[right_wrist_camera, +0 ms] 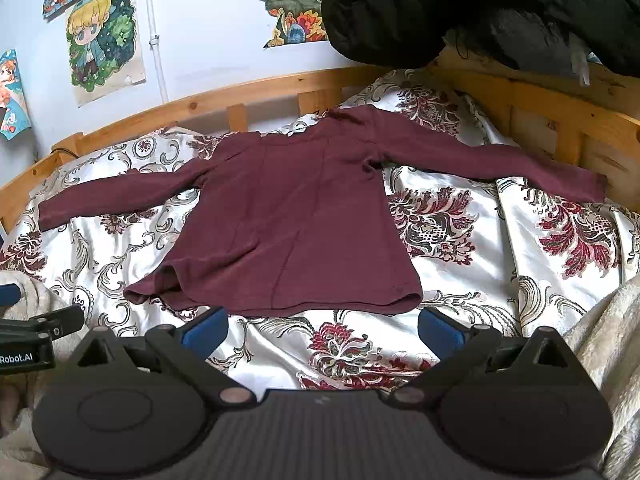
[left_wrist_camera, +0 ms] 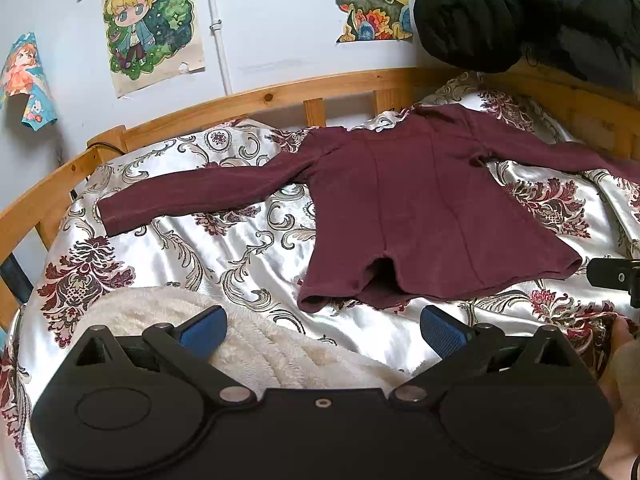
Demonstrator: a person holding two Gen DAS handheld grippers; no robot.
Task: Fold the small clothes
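On the bed [right_wrist_camera: 460,248] with a flowered satin cover, the maroon shirt [right_wrist_camera: 292,216] lies flat, sleeves spread. Before its hem, left gripper [left_wrist_camera: 324,326] and right gripper [right_wrist_camera: 322,324] are both wide open, holding nothing.

From my left wrist feed, the maroon shirt's [left_wrist_camera: 420,208] right sleeve runs off the frame edge. The black jacket [right_wrist_camera: 480,8] overhead is cropped in both feeds; its far side stays unseen.
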